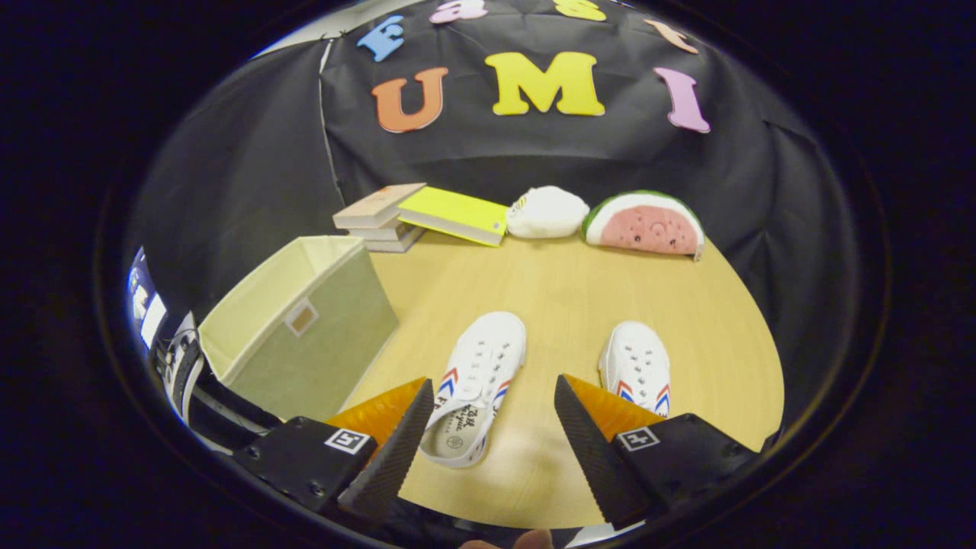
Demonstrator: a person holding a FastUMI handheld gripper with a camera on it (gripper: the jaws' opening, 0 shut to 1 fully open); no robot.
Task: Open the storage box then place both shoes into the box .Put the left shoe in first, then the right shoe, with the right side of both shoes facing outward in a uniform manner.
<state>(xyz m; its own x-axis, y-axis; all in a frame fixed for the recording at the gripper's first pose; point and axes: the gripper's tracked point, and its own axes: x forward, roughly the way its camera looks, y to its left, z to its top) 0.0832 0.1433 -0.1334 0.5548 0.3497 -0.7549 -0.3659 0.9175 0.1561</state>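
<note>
Held above the near edge of the wooden table (549, 290), the gripper (494, 412) has its fingers spread wide with nothing between them. Just ahead of them lie two white shoes, toes pointing away: the left shoe (476, 381) beside one finger, the right shoe (639, 366) partly hidden by the other. An open fabric storage box (305, 328) sits at the table's left edge. Books (415, 217) and plush toys (610, 217) line the far edge.
</note>
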